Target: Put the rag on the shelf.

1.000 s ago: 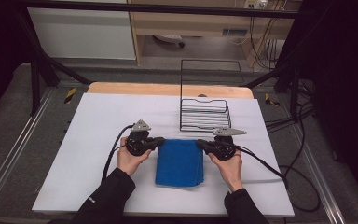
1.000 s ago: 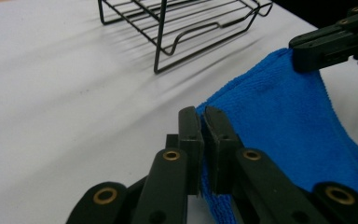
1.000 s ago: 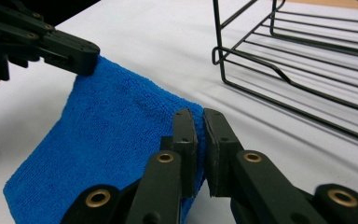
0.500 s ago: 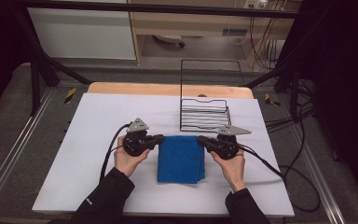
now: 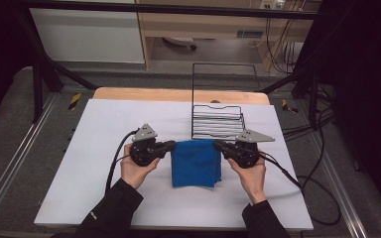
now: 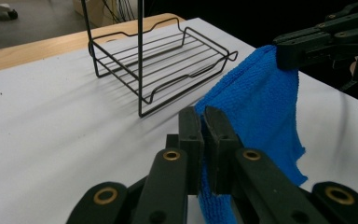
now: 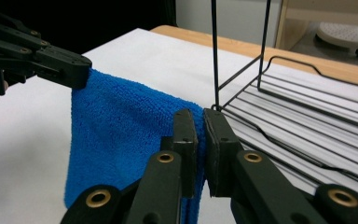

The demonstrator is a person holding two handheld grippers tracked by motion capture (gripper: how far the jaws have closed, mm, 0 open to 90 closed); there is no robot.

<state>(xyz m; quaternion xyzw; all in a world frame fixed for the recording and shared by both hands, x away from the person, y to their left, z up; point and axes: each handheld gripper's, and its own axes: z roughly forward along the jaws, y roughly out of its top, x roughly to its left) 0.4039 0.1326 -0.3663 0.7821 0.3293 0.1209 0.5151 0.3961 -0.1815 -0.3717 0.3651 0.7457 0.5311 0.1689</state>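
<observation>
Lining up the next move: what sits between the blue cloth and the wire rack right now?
Nothing. In the high view, the blue cloth, pinched by the left gripper and right gripper, hangs just before the wire rack; a narrow strip of bare white table separates them.

The high view looks forward and down from above the person's side, taking in the whole white worktop (image 5: pixel 104 148) from some way off. Each gripper view sits close behind its own fingers (image 6: pixel 200 140), low over the worktop. Both gripper views face inward, sharing the blue cloth (image 7: pixel 121 135) and the wire rack (image 6: pixel 163 60).
</observation>
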